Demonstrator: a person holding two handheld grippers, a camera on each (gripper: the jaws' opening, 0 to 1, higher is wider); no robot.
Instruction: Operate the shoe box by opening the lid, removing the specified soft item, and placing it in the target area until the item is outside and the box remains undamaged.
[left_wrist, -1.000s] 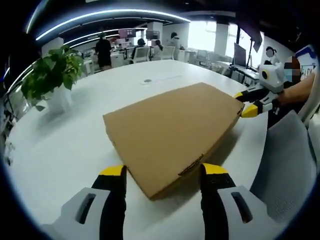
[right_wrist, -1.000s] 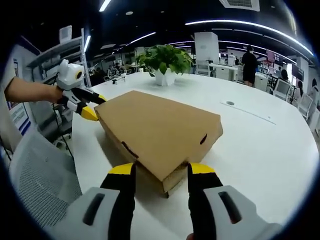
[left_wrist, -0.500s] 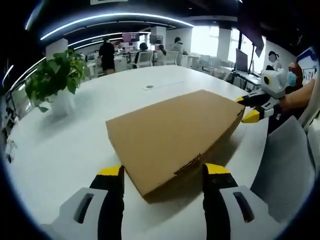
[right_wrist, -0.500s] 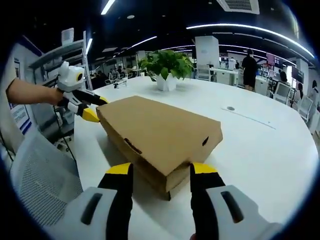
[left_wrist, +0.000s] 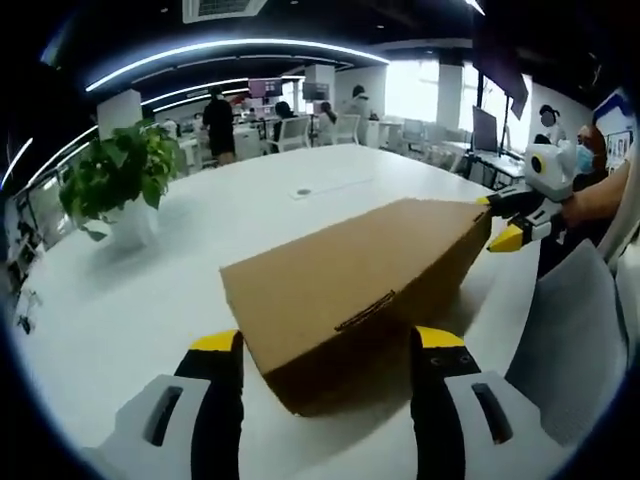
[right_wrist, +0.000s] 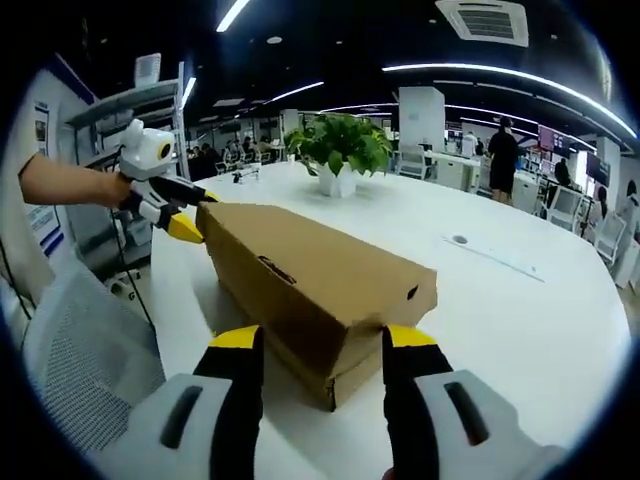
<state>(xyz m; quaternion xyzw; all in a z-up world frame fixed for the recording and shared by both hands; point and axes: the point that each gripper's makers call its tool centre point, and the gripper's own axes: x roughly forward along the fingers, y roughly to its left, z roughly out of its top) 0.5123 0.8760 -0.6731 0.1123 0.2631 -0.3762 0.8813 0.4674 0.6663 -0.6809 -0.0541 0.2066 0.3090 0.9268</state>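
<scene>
Since a second ago the shoe box (left_wrist: 365, 290) has tipped: its lid face, then nearly flat toward both cameras, now slopes steeply, and the near corner sits higher between the jaws.

One white table (left_wrist: 120, 300) carries everything, a broad rounded top in an open office lit by long ceiling strips, with desks, chairs and a few standing people far behind. From left in the left gripper view come one potted plant (left_wrist: 115, 185) in a white pot, then the single brown cardboard box in the middle of the table, then a grey mesh chair back (left_wrist: 570, 340) at the table edge.

Two grippers work the box, one at each end. The left gripper (left_wrist: 330, 345) has its yellow-tipped jaws spread wide, straddling the near corner of the box; whether they touch it cannot be told. The right gripper (right_wrist: 322, 340) is likewise spread around the opposite corner, contact unclear. In the right gripper view the left gripper's tips meet the box's far upper edge.
</scene>
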